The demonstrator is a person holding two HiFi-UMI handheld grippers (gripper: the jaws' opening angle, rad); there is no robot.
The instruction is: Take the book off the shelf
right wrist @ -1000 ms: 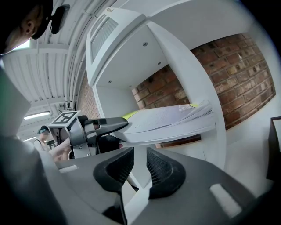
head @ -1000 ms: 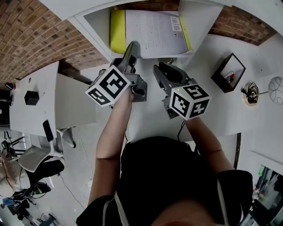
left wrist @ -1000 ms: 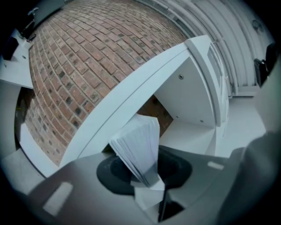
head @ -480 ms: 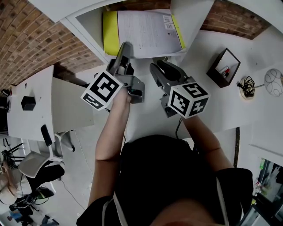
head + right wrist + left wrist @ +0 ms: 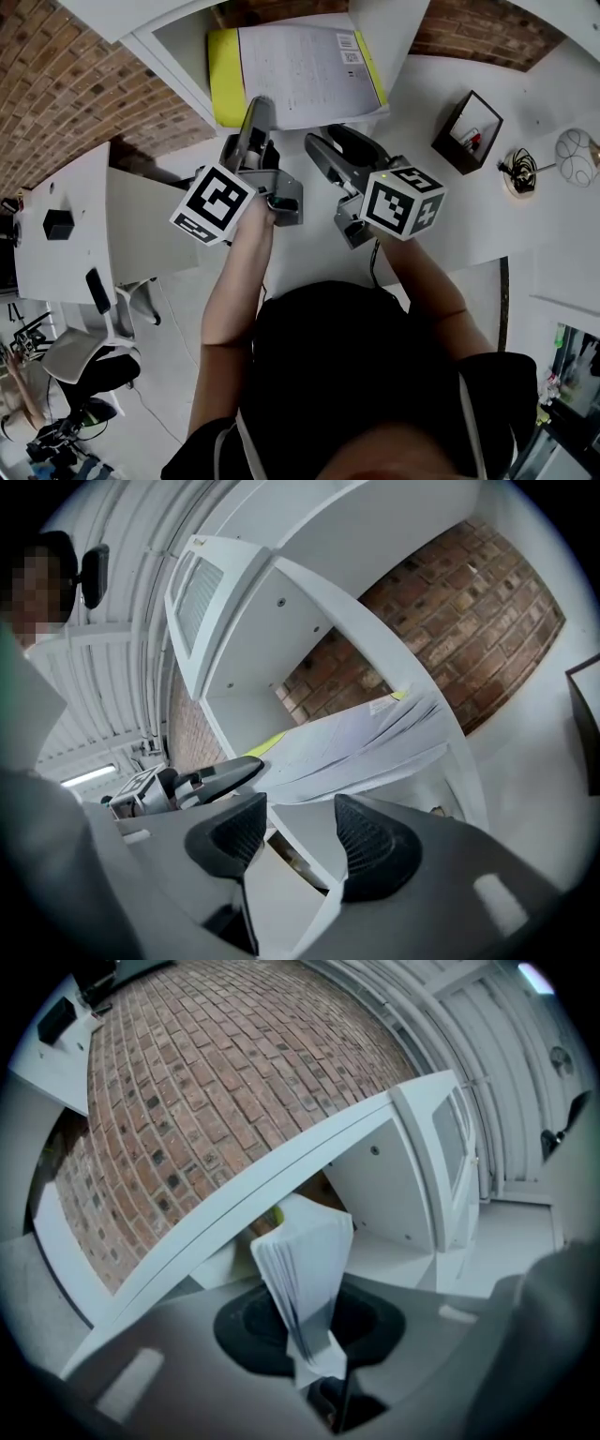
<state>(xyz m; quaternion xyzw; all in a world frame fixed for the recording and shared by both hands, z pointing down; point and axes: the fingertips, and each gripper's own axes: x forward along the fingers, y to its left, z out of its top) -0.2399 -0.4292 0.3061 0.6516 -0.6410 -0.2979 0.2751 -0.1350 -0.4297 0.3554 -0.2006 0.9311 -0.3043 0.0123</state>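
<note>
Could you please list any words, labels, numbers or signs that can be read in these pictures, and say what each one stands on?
No text here can be read.
book, open page: lines of print, too small to read.
label patches near the page's corner: blurred, unreadable.
marker cubes: black-and-white square patterns only, no letters or numbers.
</note>
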